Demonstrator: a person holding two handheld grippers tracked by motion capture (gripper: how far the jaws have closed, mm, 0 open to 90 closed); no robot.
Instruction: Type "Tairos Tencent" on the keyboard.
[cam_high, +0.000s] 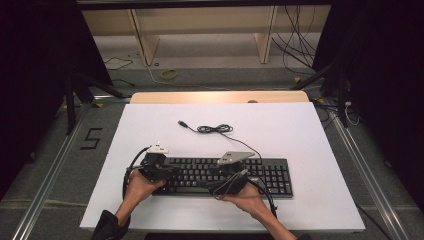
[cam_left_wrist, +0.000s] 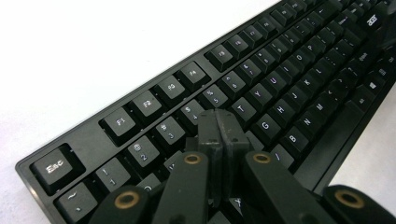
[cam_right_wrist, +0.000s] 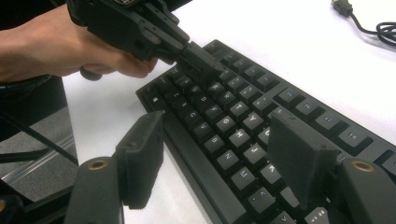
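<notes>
A black keyboard (cam_high: 272, 176) lies along the near half of the white table (cam_high: 310, 130). Its cable (cam_high: 216, 129) is coiled loosely behind it and ends in a USB plug (cam_high: 183, 123). My left gripper (cam_left_wrist: 218, 122) is shut with nothing in it, its tips pressed together over the upper letter keys of the keyboard (cam_left_wrist: 289, 70). From the right gripper view, the left gripper (cam_right_wrist: 201, 63) touches down on keys near the keyboard's (cam_right_wrist: 243, 112) left end. My right gripper (cam_right_wrist: 219, 144) is open; one jaw hangs off the front edge, the other over the letter keys.
A wooden board (cam_high: 215, 97) borders the table's far edge. Beyond it, loose cables (cam_high: 295, 50) and a yellow ring (cam_high: 168, 74) lie on the floor below a shelf frame. Dark stands flank both sides. White table surface stretches right of and behind the keyboard.
</notes>
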